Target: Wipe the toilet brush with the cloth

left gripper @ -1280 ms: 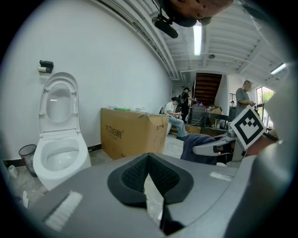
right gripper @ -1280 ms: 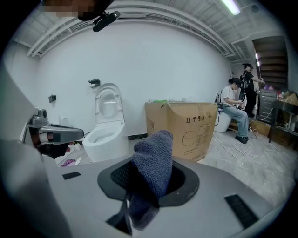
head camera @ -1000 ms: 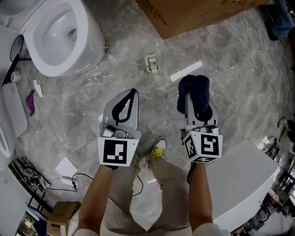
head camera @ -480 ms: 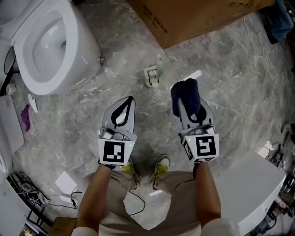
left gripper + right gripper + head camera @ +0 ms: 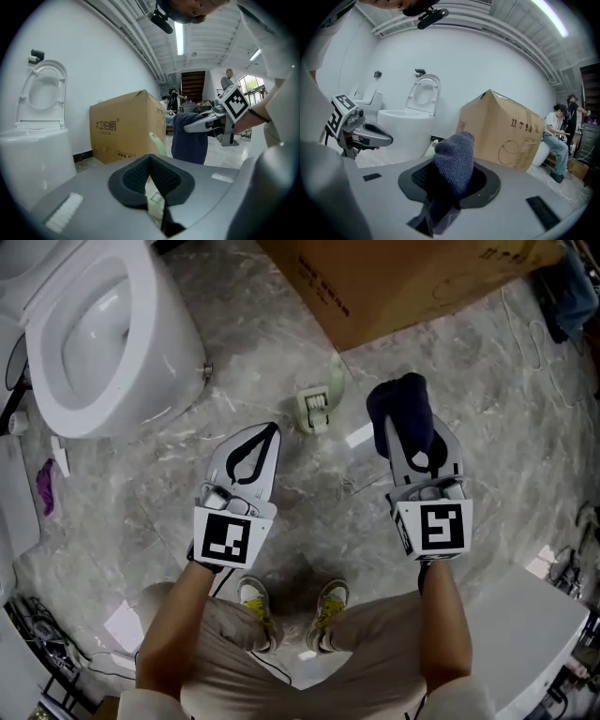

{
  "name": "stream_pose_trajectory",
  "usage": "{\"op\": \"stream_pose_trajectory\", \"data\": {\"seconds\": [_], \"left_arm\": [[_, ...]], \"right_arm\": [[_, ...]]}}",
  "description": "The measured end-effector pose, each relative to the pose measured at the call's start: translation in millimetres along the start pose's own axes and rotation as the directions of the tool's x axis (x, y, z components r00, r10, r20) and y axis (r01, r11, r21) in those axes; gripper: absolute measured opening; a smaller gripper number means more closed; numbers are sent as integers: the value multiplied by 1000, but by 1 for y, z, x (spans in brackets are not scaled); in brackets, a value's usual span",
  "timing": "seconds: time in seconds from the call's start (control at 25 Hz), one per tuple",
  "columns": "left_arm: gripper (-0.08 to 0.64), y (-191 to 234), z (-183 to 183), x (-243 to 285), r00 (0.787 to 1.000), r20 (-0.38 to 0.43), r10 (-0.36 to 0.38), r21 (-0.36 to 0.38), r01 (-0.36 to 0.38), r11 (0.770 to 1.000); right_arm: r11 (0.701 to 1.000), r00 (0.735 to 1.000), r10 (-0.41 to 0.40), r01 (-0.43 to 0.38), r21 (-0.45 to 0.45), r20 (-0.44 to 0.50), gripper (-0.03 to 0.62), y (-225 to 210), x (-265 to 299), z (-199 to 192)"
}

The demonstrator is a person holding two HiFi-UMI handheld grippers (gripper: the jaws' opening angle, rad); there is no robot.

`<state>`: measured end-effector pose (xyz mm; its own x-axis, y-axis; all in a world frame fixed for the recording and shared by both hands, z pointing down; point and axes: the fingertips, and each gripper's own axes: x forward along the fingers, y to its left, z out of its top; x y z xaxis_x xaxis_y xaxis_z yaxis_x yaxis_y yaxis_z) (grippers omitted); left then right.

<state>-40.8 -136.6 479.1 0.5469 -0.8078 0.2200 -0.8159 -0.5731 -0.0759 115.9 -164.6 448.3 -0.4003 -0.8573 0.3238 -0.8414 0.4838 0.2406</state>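
left hand-held gripper [image 5: 269, 431]: jaws together, empty | right hand-held gripper [image 5: 413, 441]: clamped on cloth [image 5: 397, 403] | toilet brush [image 5: 319, 408]: floor [image 5: 314, 486], 12 o'clock, near box [image 5: 412, 277] edge | bare floor between both

Open workshop hall, toilet [image 5: 94, 334] on marble floor [image 5: 309, 512], cardboard box [image 5: 403, 277], strip light [image 5: 179, 33]

Centre frame: bare floor [image 5: 319, 488], passable. Upper right: cardboard box [image 5: 412, 277] blocks. Upper left: toilet [image 5: 103, 334] blocks. Toilet brush [image 5: 317, 409] lies in the gap between them, near the box.
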Motion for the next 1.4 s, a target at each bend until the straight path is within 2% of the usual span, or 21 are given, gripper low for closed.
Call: {"op": "stream_pose_trajectory", "data": {"seconds": [0.32, 0.64, 0.76, 1.0, 1.4], "left_arm": [[2, 7, 17, 20, 996, 87, 4, 73, -10, 997], [2, 18, 41, 28, 987, 156, 44, 62, -54, 997], [2, 21, 37, 27, 990, 135, 46, 63, -55, 997], [2, 34, 24, 28, 994, 92, 66, -16, -65, 998], [2, 28, 33, 28, 993, 106, 57, 51, -63, 997]], "right_arm": [[994, 998, -39, 45, -97, 56, 123, -19, 22, 8], [979, 995, -48, 65, -192, 90, 123, -20, 35, 20], [971, 993, -62, 83, -225, 98, 123, -19, 39, 23], [950, 994, -55, 82, -300, 96, 123, -6, 49, 27], [924, 993, -62, 95, -371, 100, 123, 6, 60, 34]]}}
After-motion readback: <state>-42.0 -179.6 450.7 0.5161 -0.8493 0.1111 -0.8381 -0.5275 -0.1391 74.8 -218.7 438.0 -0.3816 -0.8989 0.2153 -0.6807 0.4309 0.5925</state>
